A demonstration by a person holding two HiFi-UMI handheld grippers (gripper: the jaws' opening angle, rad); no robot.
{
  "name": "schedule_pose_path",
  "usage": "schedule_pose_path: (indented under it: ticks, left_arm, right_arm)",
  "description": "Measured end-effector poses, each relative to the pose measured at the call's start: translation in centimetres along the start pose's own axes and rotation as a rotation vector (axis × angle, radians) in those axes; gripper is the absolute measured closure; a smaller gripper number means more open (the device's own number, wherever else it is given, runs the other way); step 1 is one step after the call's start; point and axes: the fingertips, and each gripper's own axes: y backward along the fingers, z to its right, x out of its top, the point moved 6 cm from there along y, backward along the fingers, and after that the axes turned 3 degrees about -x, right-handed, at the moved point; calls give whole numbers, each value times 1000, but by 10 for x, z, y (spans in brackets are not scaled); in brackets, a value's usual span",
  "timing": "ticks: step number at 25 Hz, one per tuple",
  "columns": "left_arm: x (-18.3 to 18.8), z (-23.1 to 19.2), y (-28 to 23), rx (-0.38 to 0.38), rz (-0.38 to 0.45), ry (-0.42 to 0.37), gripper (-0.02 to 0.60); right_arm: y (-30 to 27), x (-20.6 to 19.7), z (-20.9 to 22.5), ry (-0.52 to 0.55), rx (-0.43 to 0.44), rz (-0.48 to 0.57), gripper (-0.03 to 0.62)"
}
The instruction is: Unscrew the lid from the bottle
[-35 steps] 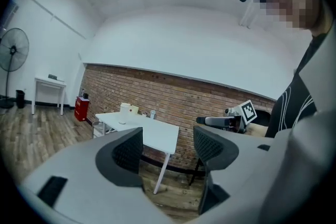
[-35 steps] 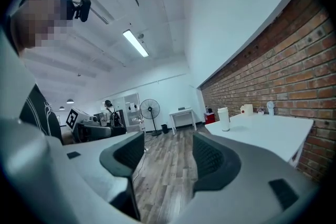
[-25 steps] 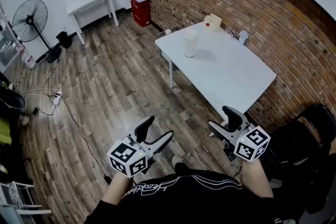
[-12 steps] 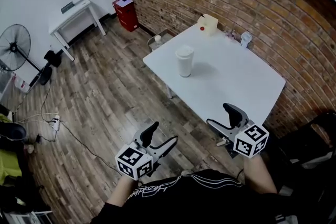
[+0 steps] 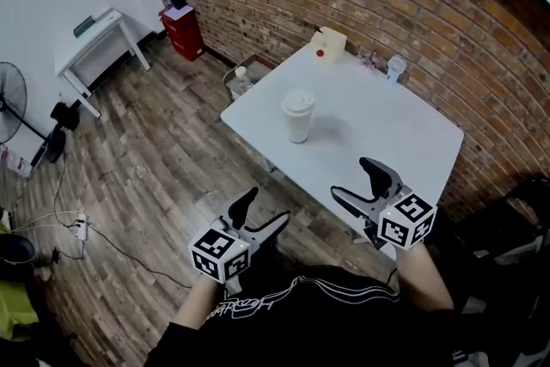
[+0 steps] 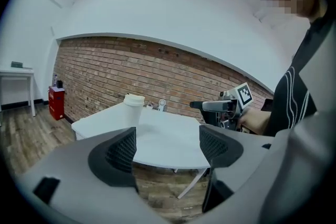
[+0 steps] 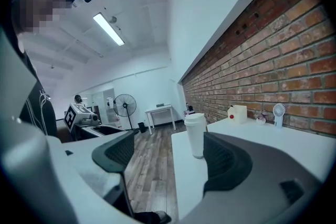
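Bottle stands capped; left tongs and right tongs opening, both empty.

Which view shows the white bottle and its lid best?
Right gripper view: the bottle stands side-on and largest, with lid and body both clear. Head view shows it small, from above, on the table. Left gripper view shows it distant and small.

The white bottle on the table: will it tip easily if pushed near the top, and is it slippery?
The bottle stands upright, taller than wide, so a push near its lid would probably tip it rather than slide it. Its wall looks smooth and plain, so it may slip in a grip. Whether it is full cannot be seen.
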Motion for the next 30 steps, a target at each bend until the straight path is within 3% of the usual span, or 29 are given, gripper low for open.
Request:
schedule_pose_path:
  ticks: [12,17,24,27,30]
  left_arm:
    - [60,-135,-89,-248,-129,-87,209]
    - [57,-170,-132,-347,-174,-199,209]
    - [41,-191,-184,-456,-229,-264,203]
    - [40,-193,-204,-526,-229,-328,202]
    - [40,-196,-218,-597,-208,-344,202]
  right_arm:
    - [-75,55,5,-43,-265,37,199]
    - [-104,57,19,-63,-363,67,198]
    - [-149,54,37,-100,-433,48,198]
    - [-160,52,46,-112,-446,36,198]
    - [-168,47,54,-128,-464,19,198]
